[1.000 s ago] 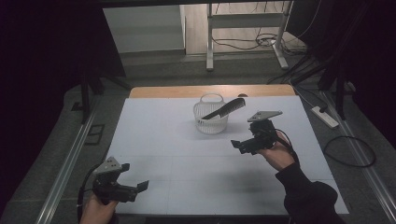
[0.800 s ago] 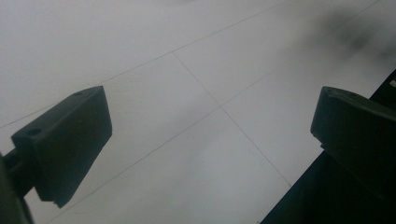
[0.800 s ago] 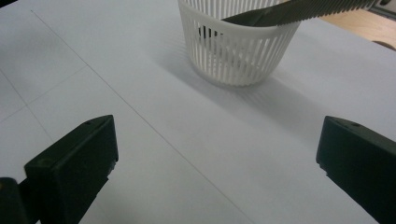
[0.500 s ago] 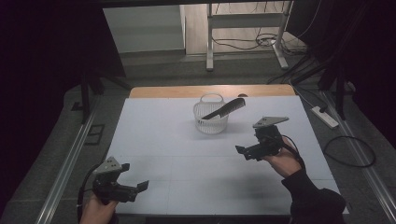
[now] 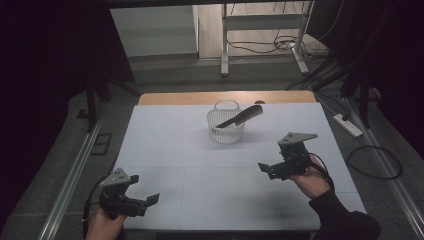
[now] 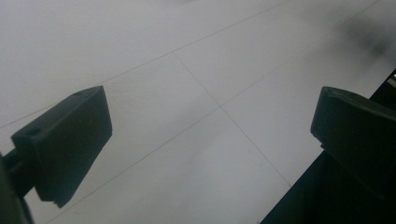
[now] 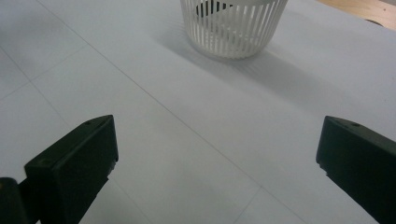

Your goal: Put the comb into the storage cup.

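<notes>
Here, no brand, label or writing can be read on anything. Starting at the left, the left claw hangs low over the near left corner of the white bench, its jaws spread wide with nothing between them. From it, the white slatted basket stands well apart at about one o'clock, in the far middle of the bench. A black comb leans in the basket, its free end jutting over the rim toward two o'clock. Further right, the right claw hovers above the bench, jaws likewise wide and empty; the basket sits at its eleven o'clock, apart from it.
</notes>
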